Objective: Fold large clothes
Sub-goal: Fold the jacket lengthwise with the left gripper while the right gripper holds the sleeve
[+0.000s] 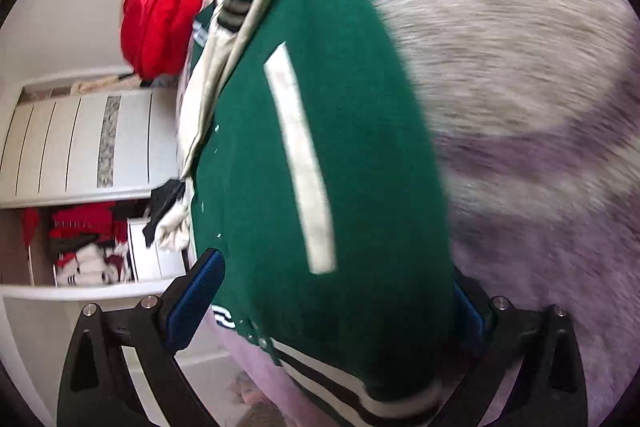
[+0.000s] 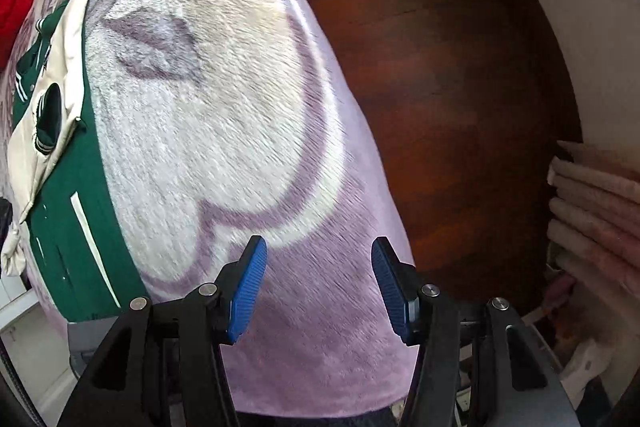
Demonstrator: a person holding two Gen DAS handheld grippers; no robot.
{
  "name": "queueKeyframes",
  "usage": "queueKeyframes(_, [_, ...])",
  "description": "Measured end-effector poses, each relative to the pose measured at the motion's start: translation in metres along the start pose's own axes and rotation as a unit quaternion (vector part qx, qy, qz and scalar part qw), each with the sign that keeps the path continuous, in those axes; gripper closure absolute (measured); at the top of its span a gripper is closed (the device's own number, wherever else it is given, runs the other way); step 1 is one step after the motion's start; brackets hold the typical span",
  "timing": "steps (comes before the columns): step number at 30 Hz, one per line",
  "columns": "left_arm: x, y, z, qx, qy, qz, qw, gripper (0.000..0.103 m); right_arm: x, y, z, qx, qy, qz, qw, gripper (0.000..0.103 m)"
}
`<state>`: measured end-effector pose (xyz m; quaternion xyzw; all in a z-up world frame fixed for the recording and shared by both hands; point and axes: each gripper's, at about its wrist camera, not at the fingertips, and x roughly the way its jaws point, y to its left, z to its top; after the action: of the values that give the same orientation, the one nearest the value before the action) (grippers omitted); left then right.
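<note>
A green jacket [image 1: 320, 155] with a cream lining, a cream pocket strip and a striped hem lies folded on a plush lilac and cream blanket [image 1: 520, 67]. My left gripper [image 1: 336, 299] is open wide, its blue pads on either side of the jacket's hem end, just above it. The jacket also shows at the left of the right wrist view [image 2: 76, 211]. My right gripper [image 2: 320, 287] is open and empty above the blanket's lilac edge [image 2: 320, 347], to the right of the jacket.
A red garment [image 1: 160, 19] lies beyond the jacket. White drawers and shelves with red and white clothes [image 1: 88, 239] stand to the left. A dark wooden floor [image 2: 440, 67] lies past the blanket's edge. Folded pink towels [image 2: 592, 211] are stacked on the right.
</note>
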<state>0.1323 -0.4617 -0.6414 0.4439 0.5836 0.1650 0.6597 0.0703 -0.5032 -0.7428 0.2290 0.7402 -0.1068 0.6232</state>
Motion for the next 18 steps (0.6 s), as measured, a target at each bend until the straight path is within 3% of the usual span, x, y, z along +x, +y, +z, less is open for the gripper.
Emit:
queueKeyframes(5, [0.031, 0.027, 0.007, -0.044, 0.040, -0.012, 0.9981, 0.000, 0.002, 0.031, 0.023, -0.004, -0.006, 0.046, 0.999, 0.046])
queueKeyframes(8, [0.031, 0.016, 0.015, -0.019, 0.027, 0.006, 0.9994, 0.001, 0.005, 0.058, 0.039, -0.034, -0.011, 0.079, 0.996, 0.046])
queueKeyframes(11, [0.029, 0.023, 0.013, -0.035, 0.024, -0.007, 0.9991, 0.003, 0.020, 0.091, 0.063, -0.080, 0.000, 0.151, 0.985, 0.046])
queueKeyframes(13, [0.026, 0.036, 0.007, -0.062, 0.025, -0.027, 0.9974, 0.020, 0.033, 0.117, 0.085, -0.112, 0.021, 0.232, 0.966, 0.044])
queueKeyframes(14, [0.023, 0.042, 0.005, -0.071, 0.021, -0.036, 0.9966, 0.028, 0.038, 0.125, 0.092, -0.121, 0.030, 0.256, 0.958, 0.037])
queueKeyframes(16, [0.017, 0.052, 0.004, -0.079, 0.011, -0.051, 0.9955, 0.067, 0.050, 0.153, 0.114, -0.138, 0.047, 0.313, 0.939, 0.029])
queueKeyframes(18, [0.008, 0.060, 0.003, -0.088, -0.002, -0.062, 0.9942, 0.085, 0.063, 0.173, 0.132, -0.139, 0.061, 0.337, 0.929, 0.028])
